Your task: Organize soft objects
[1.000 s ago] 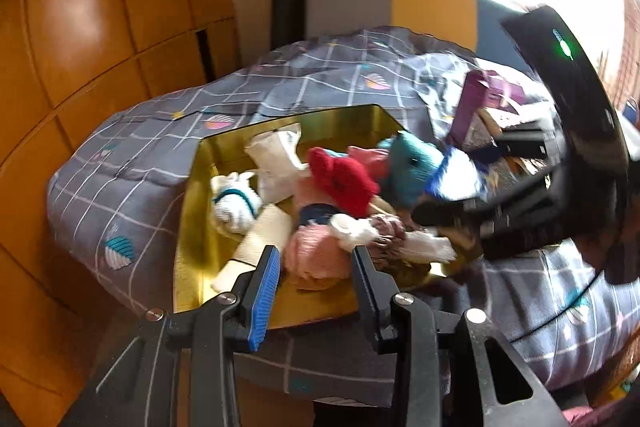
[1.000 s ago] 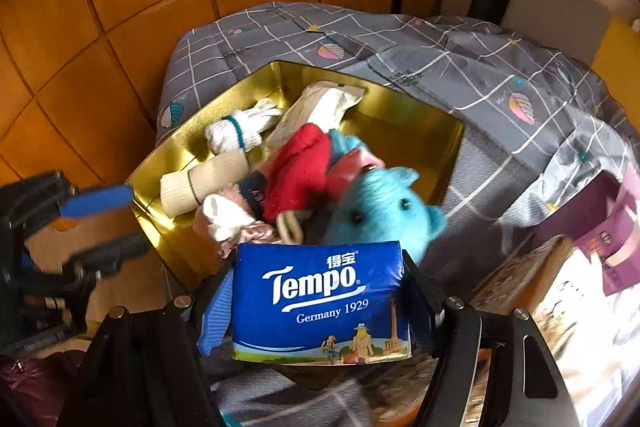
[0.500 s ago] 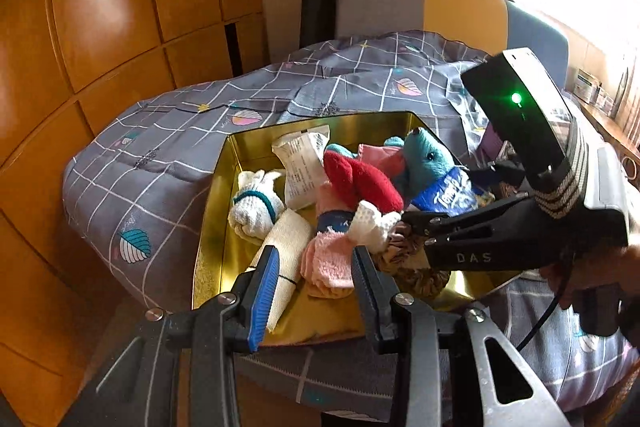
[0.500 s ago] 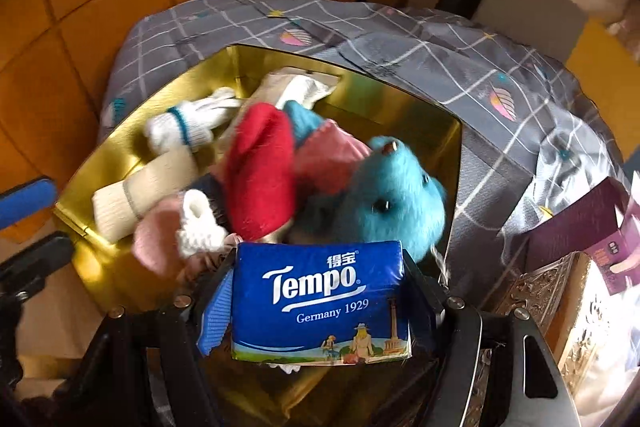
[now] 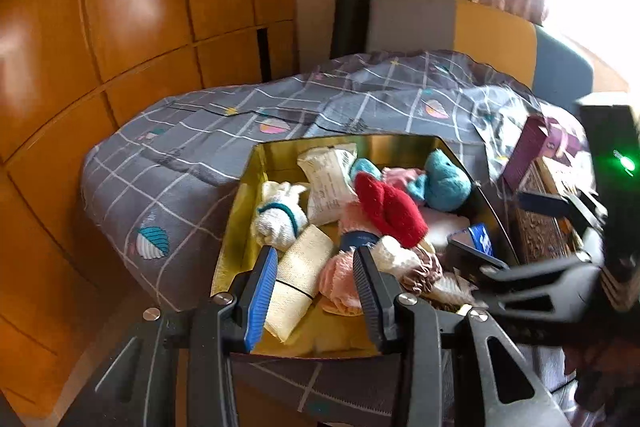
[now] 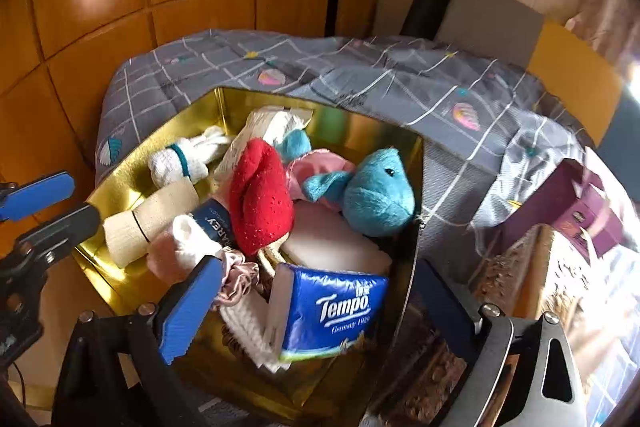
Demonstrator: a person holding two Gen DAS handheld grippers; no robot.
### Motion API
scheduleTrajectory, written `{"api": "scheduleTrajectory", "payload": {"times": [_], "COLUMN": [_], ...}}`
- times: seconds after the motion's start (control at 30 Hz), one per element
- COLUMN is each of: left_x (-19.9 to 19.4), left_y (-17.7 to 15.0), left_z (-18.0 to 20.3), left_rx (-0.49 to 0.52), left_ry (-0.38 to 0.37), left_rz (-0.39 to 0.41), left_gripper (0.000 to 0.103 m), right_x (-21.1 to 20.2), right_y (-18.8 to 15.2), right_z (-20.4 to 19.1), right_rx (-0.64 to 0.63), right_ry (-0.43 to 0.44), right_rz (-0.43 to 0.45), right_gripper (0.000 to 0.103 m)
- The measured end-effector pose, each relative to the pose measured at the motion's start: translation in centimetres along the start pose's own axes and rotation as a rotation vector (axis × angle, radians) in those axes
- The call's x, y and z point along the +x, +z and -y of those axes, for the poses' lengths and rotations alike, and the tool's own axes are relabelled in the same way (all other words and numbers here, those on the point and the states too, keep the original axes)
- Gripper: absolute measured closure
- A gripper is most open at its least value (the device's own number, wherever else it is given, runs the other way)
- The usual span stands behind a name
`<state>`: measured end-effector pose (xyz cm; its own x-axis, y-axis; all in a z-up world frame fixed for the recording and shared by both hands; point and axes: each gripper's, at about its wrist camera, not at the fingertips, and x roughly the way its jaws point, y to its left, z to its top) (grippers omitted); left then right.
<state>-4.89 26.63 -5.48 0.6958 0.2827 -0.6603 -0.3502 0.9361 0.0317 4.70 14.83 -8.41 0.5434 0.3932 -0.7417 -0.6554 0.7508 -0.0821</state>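
A gold tin box sits on a grey checked bedcover and holds several soft things: a teal plush toy, a red knit piece, white socks, a cream roll and a pink scrunchie. A blue Tempo tissue pack rests in the box's near corner, free between my right gripper's open jaws. My left gripper is open and empty at the box's near edge.
A carved brown box and a purple box lie right of the tin. Wooden wall panels stand on the left. A grey and yellow headboard is behind the bed.
My right gripper has opened and let go of the Tempo pack, which now lies tilted in the box. The left gripper stays open near the box edge.
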Motion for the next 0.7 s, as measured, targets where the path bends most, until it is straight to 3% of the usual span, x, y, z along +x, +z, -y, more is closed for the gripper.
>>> {"api": "scheduleTrajectory", "payload": {"times": [0.2, 0.4, 0.7], "left_x": [-0.9, -2.2, -3.8], "left_y": [0.4, 0.4, 0.5], "left_z": [0.1, 1.7, 3.4], "left_rx": [-0.032, -0.002, -0.004], "left_ry": [0.016, 0.053, 0.054], "left_rz": [0.034, 0.082, 0.121], "left_gripper": [0.064, 0.063, 0.063], "right_x": [-3.3, -5.8, -8.9], "right_y": [-1.2, -2.6, -3.8], "right_z": [0.4, 1.9, 3.8], "right_rx": [0.107, 0.231, 0.308], "right_ry": [-0.097, -0.164, -0.244], "right_rz": [0.088, 0.129, 0.196], "right_gripper": [0.000, 0.000, 0.000]}}
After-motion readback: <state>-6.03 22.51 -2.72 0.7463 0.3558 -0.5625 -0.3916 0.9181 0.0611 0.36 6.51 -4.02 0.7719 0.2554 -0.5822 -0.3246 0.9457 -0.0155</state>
